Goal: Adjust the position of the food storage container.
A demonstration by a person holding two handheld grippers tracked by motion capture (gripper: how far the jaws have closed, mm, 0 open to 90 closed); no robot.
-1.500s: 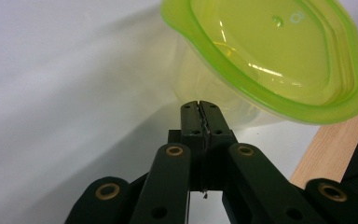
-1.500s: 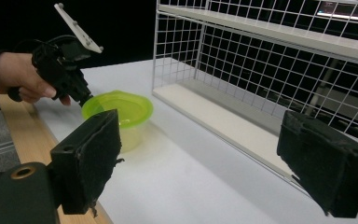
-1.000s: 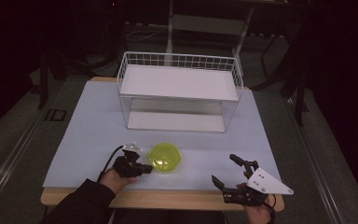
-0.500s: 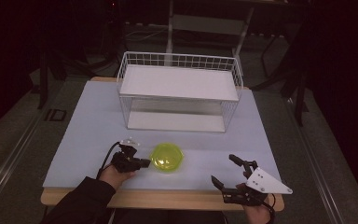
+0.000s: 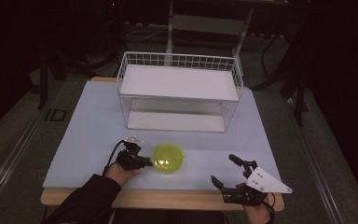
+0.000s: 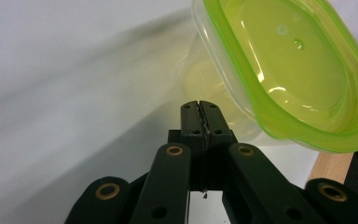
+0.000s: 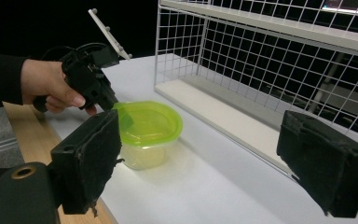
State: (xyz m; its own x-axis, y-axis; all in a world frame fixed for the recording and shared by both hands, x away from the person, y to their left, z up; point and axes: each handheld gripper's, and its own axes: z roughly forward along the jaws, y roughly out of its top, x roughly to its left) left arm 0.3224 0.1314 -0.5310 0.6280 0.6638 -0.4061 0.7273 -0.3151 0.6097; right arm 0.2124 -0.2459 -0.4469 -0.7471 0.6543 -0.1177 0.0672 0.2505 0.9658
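Comparing the high view with a second ago, the left claw [image 5: 145,161] has slid a little toward the person's left and the yellow-green tub [image 5: 168,158] has gone with it, from just right of the table's middle line to nearer the front-left of the white mat [image 5: 84,135]; the right claw [image 5: 227,173] has stayed where it was, at the front edge on the right; I judge from this that the tub is being dragged or nudged into a better spot, or gripped by its rim ready for a lift, most likely toward the wire rack [image 5: 179,93] that stands behind it.

In the left gripper view the two black jaws are pressed together, tip against tip, with no gap between them; the tub [image 6: 289,79] with its green lid sits just beyond and above the tips, close to them; whether a thin edge of the rim is pinched there I cannot tell; in the right gripper view the left claw [image 7: 116,105] meets the near rim of the tub [image 7: 147,130], held by a hand [image 7: 46,88].

The right claw stands wide apart, holding and touching nothing, its pads [image 7: 91,158] framing the tub from well off.
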